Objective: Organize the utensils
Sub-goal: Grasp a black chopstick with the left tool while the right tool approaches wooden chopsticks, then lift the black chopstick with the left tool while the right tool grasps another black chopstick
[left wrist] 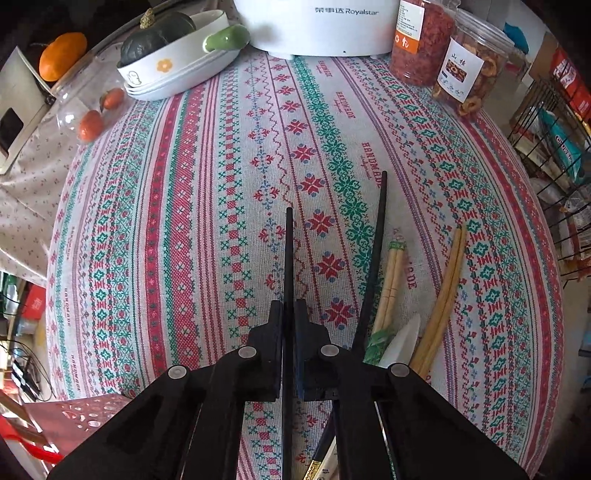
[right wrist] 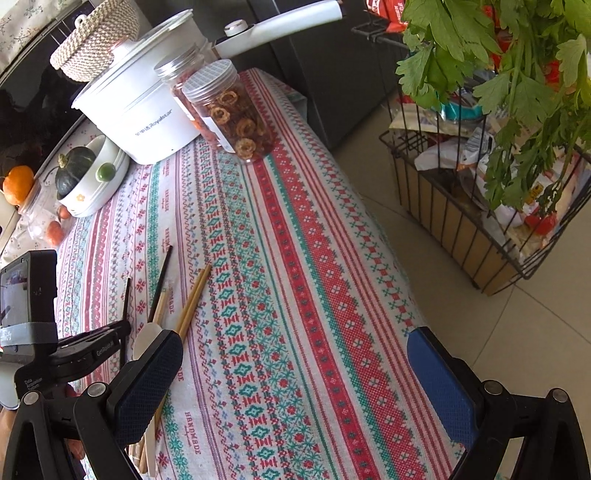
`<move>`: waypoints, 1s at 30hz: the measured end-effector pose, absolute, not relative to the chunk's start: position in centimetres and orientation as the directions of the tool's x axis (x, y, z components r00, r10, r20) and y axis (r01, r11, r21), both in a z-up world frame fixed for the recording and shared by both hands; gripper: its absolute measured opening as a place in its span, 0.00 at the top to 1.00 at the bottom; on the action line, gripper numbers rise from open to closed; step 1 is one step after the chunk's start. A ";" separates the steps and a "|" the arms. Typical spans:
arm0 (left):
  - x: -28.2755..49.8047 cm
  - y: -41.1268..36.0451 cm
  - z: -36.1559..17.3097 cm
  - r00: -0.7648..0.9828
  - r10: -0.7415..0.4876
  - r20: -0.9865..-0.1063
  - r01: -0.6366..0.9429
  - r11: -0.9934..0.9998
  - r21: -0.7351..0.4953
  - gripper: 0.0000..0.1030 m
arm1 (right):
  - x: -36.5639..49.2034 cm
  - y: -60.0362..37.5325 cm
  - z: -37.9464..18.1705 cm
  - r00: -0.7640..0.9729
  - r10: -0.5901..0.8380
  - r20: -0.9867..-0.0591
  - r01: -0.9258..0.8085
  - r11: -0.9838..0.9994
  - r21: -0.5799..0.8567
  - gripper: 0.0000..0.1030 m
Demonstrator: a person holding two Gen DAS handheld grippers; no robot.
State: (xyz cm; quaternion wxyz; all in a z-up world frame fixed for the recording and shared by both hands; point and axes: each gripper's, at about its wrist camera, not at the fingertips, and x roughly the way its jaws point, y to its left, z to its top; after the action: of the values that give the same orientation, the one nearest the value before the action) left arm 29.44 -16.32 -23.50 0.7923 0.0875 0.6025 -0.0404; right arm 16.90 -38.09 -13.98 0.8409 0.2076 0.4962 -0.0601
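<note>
My left gripper [left wrist: 289, 314] is shut on a black chopstick [left wrist: 289, 258] that sticks forward above the patterned tablecloth [left wrist: 184, 221]. A second black chopstick [left wrist: 375, 258] lies just to its right. Beside it lie a wooden chopstick pair with green ends [left wrist: 391, 280], a white spoon [left wrist: 402, 343] and a plain wooden pair [left wrist: 443, 295]. In the right wrist view my right gripper [right wrist: 295, 384] is open and empty over the cloth. The left gripper [right wrist: 92, 347], the black chopsticks [right wrist: 160, 284], the wooden chopsticks [right wrist: 194, 295] and the white spoon [right wrist: 142, 341] lie at its left.
At the back stand a white Royalstar pot [left wrist: 317, 26], two jars of dried food [left wrist: 461, 70], a bowl with a squash [left wrist: 173, 55] and a clear tomato box [left wrist: 88, 107]. A wire basket [right wrist: 461, 206] of packets stands on the floor on the right, under green leaves [right wrist: 498, 55]. A red perforated holder [left wrist: 85, 417] sits lower left.
</note>
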 end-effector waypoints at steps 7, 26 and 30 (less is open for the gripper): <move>24.8 -15.9 -17.8 0.376 -0.069 -0.924 0.241 0.970 0.025 0.95 | 16.3 -37.4 -13.2 0.513 0.107 -0.852 0.297 0.909 0.293 0.02; 11.2 -3.0 -6.0 0.638 -0.327 -0.698 0.334 0.933 -0.133 0.95 | 21.2 -28.7 -14.9 0.467 0.125 -0.875 0.129 0.970 0.208 0.13; 10.6 -0.5 -5.7 0.622 -0.373 -0.688 0.330 0.922 -0.202 0.95 | 23.7 -26.6 -16.3 0.445 0.130 -0.886 0.068 0.982 0.178 0.27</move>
State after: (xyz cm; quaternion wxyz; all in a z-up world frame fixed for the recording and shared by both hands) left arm 10.64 -0.53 -5.70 0.9002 -0.0279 0.3884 -0.1952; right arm 23.67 -26.57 -16.32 0.8448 0.0937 0.5265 0.0183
